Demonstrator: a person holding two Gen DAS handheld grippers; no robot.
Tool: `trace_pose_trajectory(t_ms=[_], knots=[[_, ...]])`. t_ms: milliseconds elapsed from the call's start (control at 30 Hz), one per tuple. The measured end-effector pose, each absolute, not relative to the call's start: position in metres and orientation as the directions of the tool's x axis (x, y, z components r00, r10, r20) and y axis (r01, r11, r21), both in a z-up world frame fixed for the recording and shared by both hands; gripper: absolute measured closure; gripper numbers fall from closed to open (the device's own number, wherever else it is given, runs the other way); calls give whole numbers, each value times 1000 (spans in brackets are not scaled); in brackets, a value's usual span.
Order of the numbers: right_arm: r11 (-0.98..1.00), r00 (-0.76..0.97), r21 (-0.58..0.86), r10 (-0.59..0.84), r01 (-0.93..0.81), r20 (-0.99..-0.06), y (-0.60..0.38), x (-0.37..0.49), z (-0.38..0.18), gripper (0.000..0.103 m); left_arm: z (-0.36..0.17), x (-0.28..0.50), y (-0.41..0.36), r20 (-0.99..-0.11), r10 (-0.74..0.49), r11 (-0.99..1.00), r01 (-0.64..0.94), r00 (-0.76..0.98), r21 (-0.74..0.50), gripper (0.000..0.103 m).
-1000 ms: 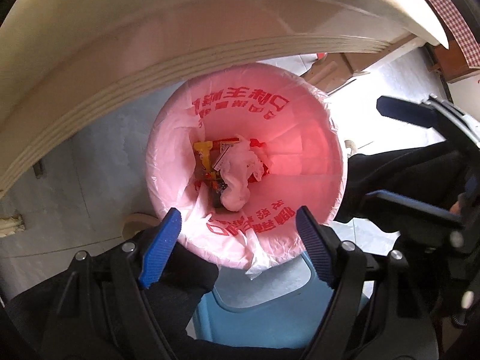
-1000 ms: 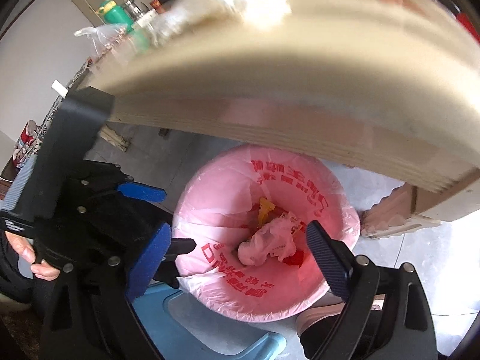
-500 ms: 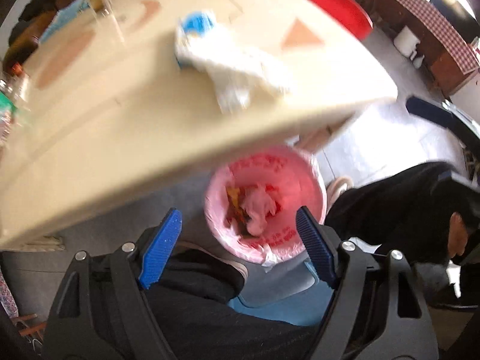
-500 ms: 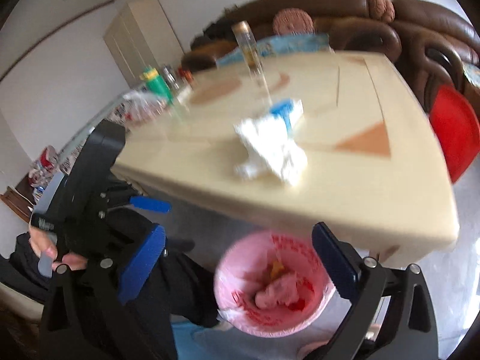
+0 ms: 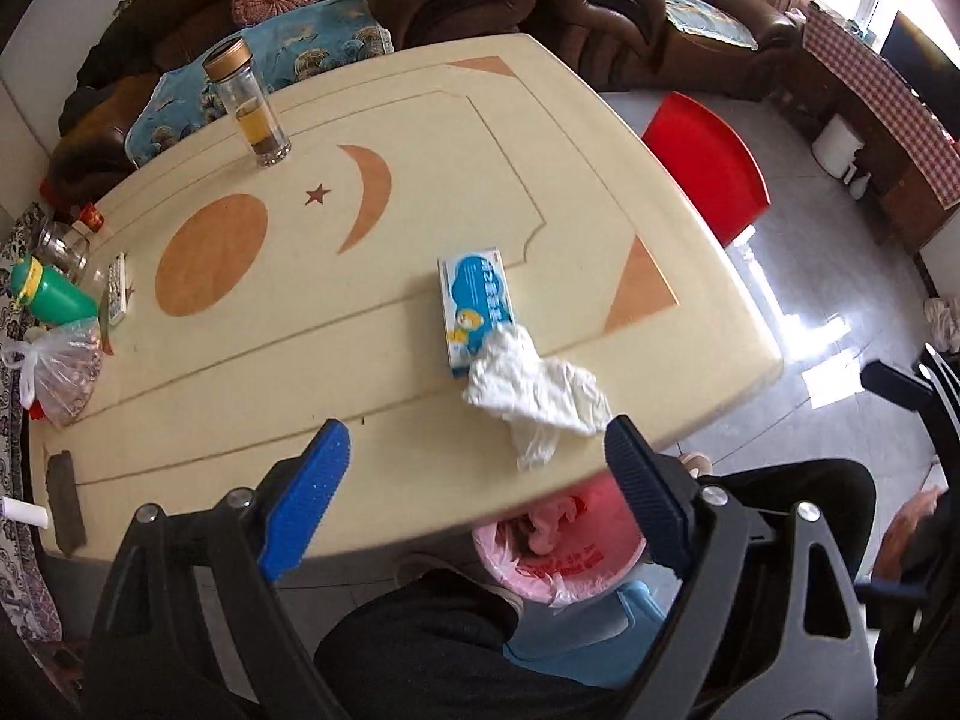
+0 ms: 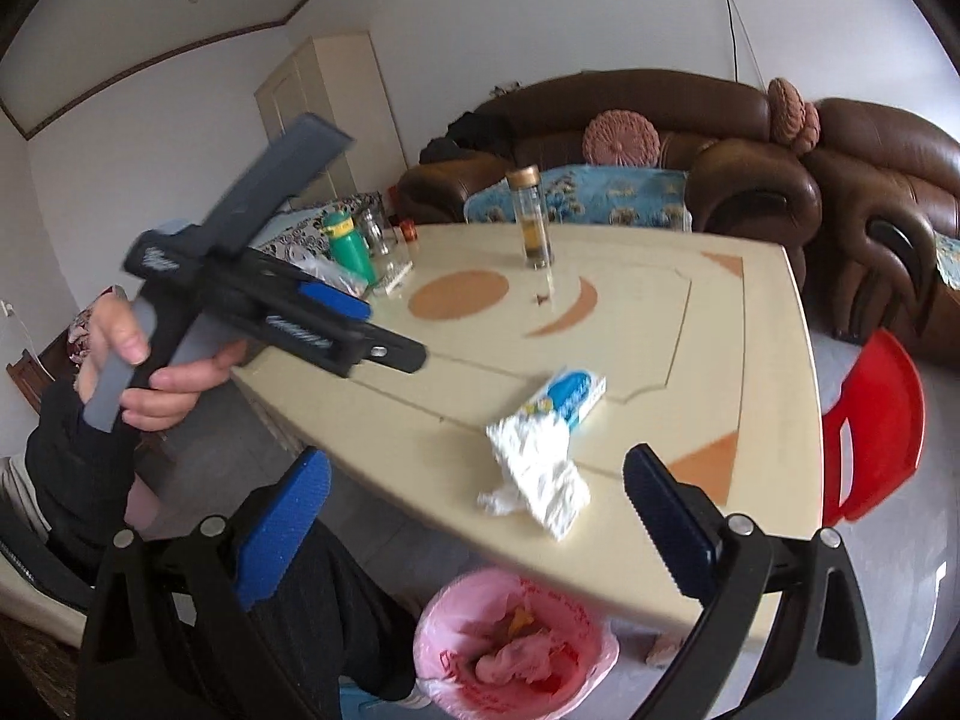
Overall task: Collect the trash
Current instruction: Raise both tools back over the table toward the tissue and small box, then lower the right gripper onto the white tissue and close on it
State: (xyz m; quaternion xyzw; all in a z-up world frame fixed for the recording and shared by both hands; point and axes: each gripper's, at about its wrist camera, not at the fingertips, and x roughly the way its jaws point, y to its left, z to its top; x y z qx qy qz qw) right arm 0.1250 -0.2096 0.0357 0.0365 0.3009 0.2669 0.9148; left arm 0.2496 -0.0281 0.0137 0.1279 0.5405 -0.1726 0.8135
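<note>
A crumpled white tissue [image 5: 537,387] lies near the front edge of the cream table [image 5: 360,312], touching a blue-and-white box [image 5: 477,303]. Both show in the right wrist view too, the tissue [image 6: 537,471] and the box [image 6: 567,396]. A bin lined with a pink bag [image 5: 558,552] holding trash stands under the table edge, also in the right wrist view [image 6: 516,642]. My left gripper [image 5: 477,504] is open and empty above the table's near edge. My right gripper [image 6: 477,528] is open and empty, short of the tissue.
A glass bottle with a gold cap [image 5: 249,111], a green bottle [image 5: 51,297], a bagged item [image 5: 57,375] and a dark block [image 5: 63,495] sit on the table. A red stool [image 5: 705,165] stands at the far side, a brown sofa [image 6: 720,138] behind, a blue stool [image 5: 588,636] below the bin.
Both grippers have risen from just over the pink bin to above table height. The table top, tissue and box have come into view. Both stay open and empty.
</note>
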Motion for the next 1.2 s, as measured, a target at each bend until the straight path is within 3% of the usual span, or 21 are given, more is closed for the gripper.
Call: trace_pose_trajectory(t_ms=[467, 1200], knots=[[845, 672, 203, 520, -495, -528, -208, 162, 43, 7, -7, 294, -63, -946, -114, 898, 438, 304, 33, 18], [819, 555, 248, 542, -518, -632, -188, 230, -32, 7, -108, 364, -87, -987, -69, 894, 448, 144, 3, 18]])
